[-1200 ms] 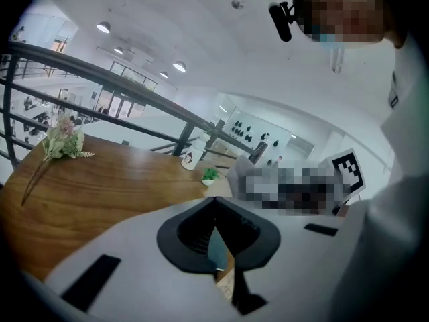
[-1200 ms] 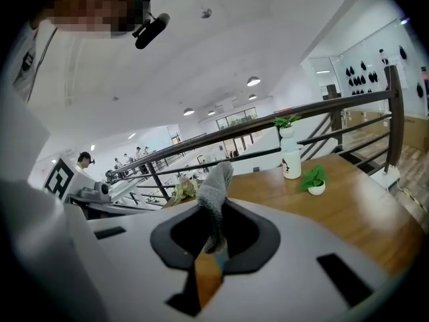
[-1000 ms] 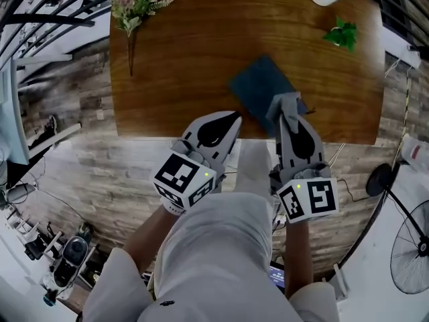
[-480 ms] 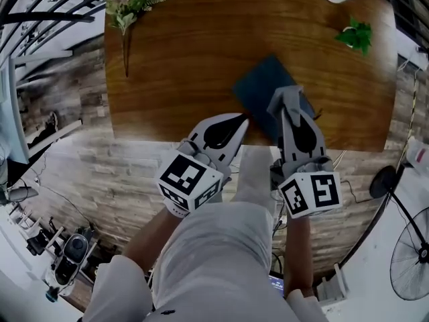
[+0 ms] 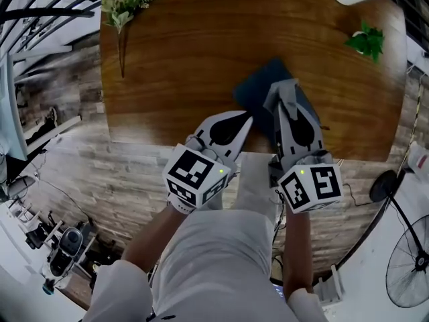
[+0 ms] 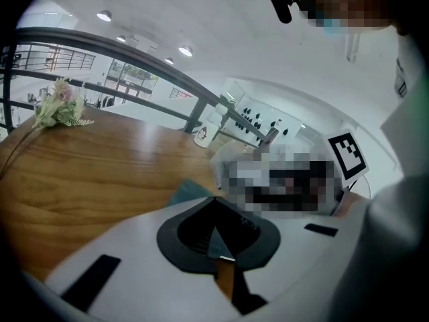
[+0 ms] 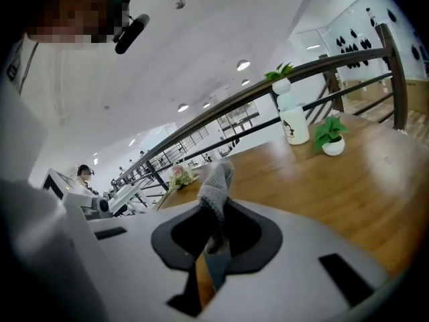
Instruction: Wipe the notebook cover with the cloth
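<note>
No readable words or numbers are showing anywhere; the left gripper (image 5: 247, 117) and right gripper (image 5: 280, 86) are carrying only black-and-white square marker patterns (image 5: 190, 172).

Bright, even indoor light fills every view. Round ceiling lights (image 6: 104, 16) glow overhead, and the polished table (image 5: 201, 52) carries a soft pale sheen, strongest in the right gripper view. Shadows are faint. Both gripper views bow strongly and darken at the corners. The left tongs (image 6: 216, 237), right tongs (image 7: 213, 257) and pinched cloth (image 7: 216, 180) look soft, out of focus. The head view curves at its edges.
</note>
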The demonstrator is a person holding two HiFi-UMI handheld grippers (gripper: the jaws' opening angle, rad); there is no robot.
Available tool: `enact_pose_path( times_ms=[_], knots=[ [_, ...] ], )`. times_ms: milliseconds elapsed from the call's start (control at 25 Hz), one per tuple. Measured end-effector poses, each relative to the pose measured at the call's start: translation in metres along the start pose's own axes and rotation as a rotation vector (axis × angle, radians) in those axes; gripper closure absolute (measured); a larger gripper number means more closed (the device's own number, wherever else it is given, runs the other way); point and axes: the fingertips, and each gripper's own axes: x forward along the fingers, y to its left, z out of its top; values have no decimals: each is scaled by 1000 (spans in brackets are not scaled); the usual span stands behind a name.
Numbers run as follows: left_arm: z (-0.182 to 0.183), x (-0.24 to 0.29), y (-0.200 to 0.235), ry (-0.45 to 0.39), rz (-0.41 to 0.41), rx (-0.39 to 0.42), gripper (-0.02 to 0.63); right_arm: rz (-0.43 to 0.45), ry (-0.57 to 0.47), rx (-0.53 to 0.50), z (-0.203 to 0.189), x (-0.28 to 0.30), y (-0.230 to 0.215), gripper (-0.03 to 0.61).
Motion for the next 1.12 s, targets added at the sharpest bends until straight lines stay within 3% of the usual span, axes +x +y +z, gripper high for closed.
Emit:
enact_pose_path(
  times_ms=[1120],
  knots=[
    [-58,43,35,170,47,2,595,-120,115,209,-25,59,-45,549]
  ],
)
